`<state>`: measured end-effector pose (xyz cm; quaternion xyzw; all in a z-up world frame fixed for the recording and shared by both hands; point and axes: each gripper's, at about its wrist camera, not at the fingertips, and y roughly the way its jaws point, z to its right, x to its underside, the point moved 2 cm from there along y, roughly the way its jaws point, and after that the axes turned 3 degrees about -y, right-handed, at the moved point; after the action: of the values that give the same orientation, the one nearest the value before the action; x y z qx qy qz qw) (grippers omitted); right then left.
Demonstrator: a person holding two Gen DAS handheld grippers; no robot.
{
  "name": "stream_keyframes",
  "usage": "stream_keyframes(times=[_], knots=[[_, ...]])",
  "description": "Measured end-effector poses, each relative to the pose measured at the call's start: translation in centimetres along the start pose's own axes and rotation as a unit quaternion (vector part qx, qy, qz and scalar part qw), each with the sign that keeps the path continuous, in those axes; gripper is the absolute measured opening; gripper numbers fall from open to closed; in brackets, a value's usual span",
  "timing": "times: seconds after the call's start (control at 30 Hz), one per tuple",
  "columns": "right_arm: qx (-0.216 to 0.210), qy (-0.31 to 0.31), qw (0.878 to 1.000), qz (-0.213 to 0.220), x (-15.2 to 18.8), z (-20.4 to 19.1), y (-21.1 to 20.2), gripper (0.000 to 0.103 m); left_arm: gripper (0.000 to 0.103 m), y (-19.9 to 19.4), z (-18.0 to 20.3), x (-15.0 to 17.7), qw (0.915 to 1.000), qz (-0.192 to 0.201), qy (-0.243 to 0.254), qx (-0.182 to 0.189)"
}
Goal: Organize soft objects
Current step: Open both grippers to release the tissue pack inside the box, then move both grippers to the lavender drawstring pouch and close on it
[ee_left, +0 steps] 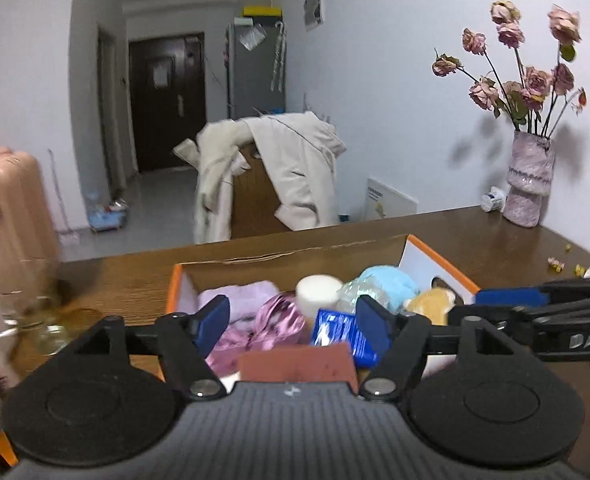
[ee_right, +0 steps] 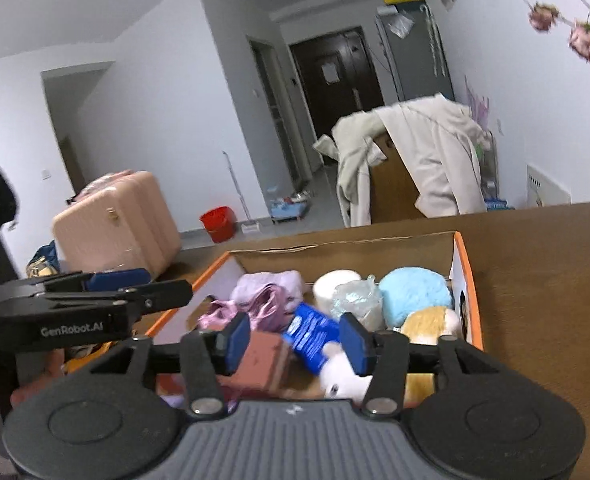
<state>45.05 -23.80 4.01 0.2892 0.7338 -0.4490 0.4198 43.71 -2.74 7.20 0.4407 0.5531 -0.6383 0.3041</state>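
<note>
An orange-rimmed cardboard box is seen open on a dark brown wood-grain tabletop, packed with soft things. A crumpled lilac fleece cloth and a shiny pink satin pouch are bunched at its left. A smooth white foam cylinder is set upright in the middle, with a crinkled clear plastic bag just beside it. A fluffy sky-blue round plush fills the far right corner, and a yellow furry plush is tucked just in front of it. A glossy blue wrapped packet is tilted near the front, beside a matte brick-red foam block. A white fuzzy plush toy is seen at the front edge in the right wrist view.

The left gripper is held above the box's front, angled gently downward; its blue-padded jaws are spread apart and nothing is gripped. The right gripper is held alongside in a like pose, jaws parted, with the red block and blue packet seen in the gap but not pressed.

A rough mauve ceramic vase of dried pink roses is placed at the far right of the tabletop.
</note>
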Motion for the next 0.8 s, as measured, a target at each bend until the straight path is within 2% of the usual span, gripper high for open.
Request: stream_keyframes(times=[0.23, 0.3, 0.47, 0.6, 0.8], knots=[[0.023, -0.058, 0.998, 0.009, 3.4, -2.8, -7.2, 0.059, 0.082, -8.6, 1.4, 4.4, 0.9989, 0.033, -0.004, -0.032], [0.028, -0.074, 0.997, 0.012, 4.5, -3.5, -9.2, 0.064, 0.084, -10.7, 1.9, 5.5, 0.9985, 0.038, -0.004, -0.038], [0.037, -0.086, 0.996, 0.012, 7.3, -5.1, -13.4, 0.070, 0.090, -15.6, 2.1, 8.7, 0.9978, 0.037, -0.032, -0.044], [0.040, -0.085, 0.996, 0.010, 10.1, -6.0, -15.6, 0.074, 0.091, -17.7, 2.0, 11.2, 0.9967, 0.025, -0.054, -0.055], [0.056, -0.086, 0.995, -0.017, 12.9, -6.8, -16.3, 0.074, 0.093, -18.8, 1.6, 14.1, 0.9956, 0.016, -0.075, -0.053]])
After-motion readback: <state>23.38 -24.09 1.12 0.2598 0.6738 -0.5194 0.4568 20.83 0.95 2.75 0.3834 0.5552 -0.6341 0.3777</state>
